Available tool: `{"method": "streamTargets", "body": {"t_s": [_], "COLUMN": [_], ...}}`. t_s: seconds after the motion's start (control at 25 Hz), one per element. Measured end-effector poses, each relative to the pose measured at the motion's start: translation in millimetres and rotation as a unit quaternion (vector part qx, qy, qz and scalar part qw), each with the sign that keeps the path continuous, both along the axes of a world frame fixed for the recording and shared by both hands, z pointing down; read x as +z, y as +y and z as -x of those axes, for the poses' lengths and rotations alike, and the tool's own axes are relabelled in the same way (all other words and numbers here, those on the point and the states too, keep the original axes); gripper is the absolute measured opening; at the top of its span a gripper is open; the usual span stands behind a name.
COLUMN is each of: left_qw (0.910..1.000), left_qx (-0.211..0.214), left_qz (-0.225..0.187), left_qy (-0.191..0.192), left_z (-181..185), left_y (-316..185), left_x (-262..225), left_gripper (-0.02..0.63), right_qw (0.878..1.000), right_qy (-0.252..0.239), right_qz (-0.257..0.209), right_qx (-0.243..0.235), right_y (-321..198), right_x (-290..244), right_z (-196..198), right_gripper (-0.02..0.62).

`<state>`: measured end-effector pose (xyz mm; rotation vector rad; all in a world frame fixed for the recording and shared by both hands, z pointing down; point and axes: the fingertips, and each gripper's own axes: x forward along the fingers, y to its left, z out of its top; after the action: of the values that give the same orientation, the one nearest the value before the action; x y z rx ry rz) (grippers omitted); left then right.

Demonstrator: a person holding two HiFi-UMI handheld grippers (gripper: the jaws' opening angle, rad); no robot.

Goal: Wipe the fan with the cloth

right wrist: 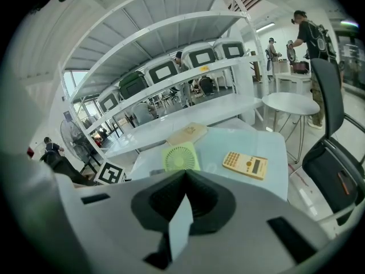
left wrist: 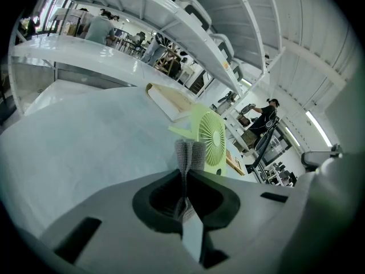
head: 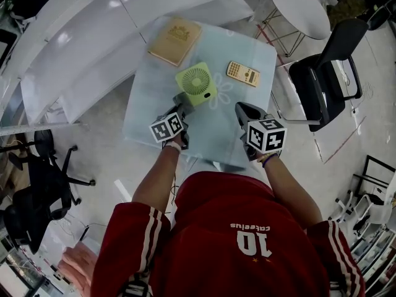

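Observation:
A light green square fan (head: 196, 84) lies grille-up on the pale blue table (head: 154, 113). My left gripper (head: 181, 99) is just at the fan's near left corner, shut on a folded grey cloth (left wrist: 190, 154) that sticks out past the jaw tips. In the left gripper view the fan (left wrist: 212, 137) stands right behind the cloth; whether they touch I cannot tell. My right gripper (head: 242, 110) hovers to the right of the fan, shut with nothing between its jaws. From the right gripper view the fan (right wrist: 179, 157) is straight ahead beyond that gripper (right wrist: 183, 173).
A tan book (head: 175, 40) lies at the table's far left and a yellow calculator (head: 242, 73) to the right of the fan. A black office chair (head: 325, 73) and a round white table (head: 301, 8) stand to the right. White shelving (head: 74, 36) runs along the left.

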<state>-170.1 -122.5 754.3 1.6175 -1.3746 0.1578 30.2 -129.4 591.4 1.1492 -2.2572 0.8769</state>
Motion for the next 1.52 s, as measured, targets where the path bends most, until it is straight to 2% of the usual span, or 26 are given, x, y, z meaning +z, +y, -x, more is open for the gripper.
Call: {"method": "streamTargets", "body": {"t_s": [0.36,0.72,1.12,1.52], "left_qw": [1.0000,1.0000,0.9974,0.9953], "left_qx": [-0.006,0.006,0.053,0.045], "left_qz": [-0.001,-0.003,-0.046,-0.086], "left_qy": [-0.002,-0.004,-0.019,-0.005], "left_z": [17,23,29,36], "left_y": [1,4,7,32], "left_x": [0,-5,-34,-68], "left_gripper": [0.028,0.028,0.028,0.028], "right_qw": [1.000,1.000,1.000,0.999], "right_qy": [0.002,0.000,-0.004,0.004], "right_qz": [-0.001,-0.008,-0.021,-0.035], "right_qx": [-0.003,0.004,0.012,-0.012], "right_y": [1,0,3,16], "right_x": [0,-8,-16,-28], "right_z": [13,23,43,67], "right_gripper": [0.005,0.005,0.005,0.005]}}
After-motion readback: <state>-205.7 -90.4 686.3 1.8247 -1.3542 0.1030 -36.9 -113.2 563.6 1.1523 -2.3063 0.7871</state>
